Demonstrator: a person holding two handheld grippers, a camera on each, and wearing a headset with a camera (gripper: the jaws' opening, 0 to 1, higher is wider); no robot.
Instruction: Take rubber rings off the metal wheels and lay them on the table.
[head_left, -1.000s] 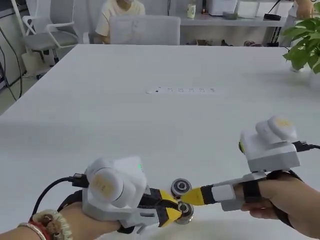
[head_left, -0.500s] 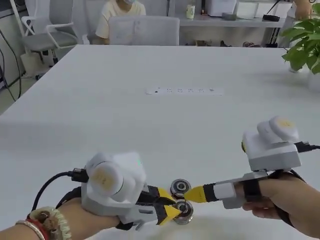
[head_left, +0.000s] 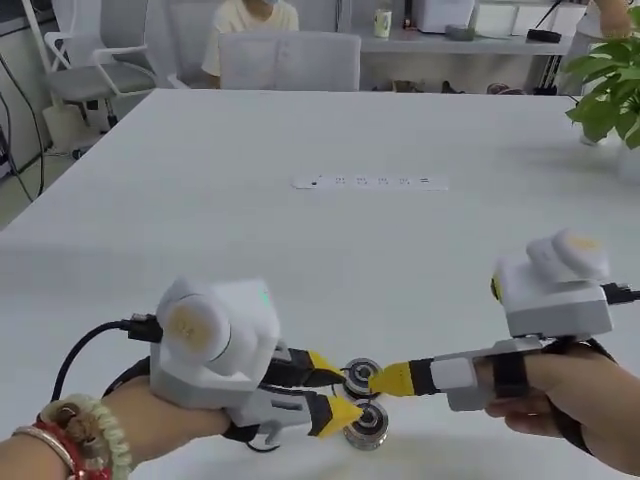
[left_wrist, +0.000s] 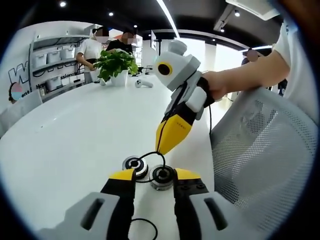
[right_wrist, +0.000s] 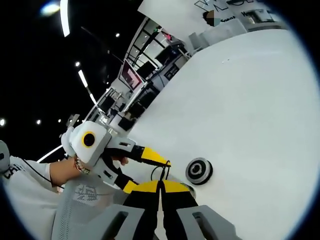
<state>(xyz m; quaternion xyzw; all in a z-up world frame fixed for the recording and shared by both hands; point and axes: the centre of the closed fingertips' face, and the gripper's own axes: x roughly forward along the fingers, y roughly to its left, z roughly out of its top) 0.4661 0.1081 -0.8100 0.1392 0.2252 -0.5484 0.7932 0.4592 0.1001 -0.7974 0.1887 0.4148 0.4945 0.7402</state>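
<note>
**Left gripper view, nearest.** A loose thin black rubber ring (left_wrist: 140, 228) lies flat on the white desk (left_wrist: 65, 145), low between the jaws of the left gripper (left_wrist: 155, 176). This gripper's yellow-tipped jaws stand apart on either side of a round metal wheel (left_wrist: 163, 177). A second metal wheel (left_wrist: 135, 165) lies just beside the first, and both are flat on the desk.

**Beyond the wheels.** The right gripper (left_wrist: 161, 150) points down at them with its jaws together, pinching a stretched black rubber ring (left_wrist: 148, 155). Which wheel this ring still hangs on cannot be told.

**Head view, farther off.** A white power strip (head_left: 370, 182) lies mid-desk, and a green potted plant (head_left: 610, 85) stands at the far right.
</note>
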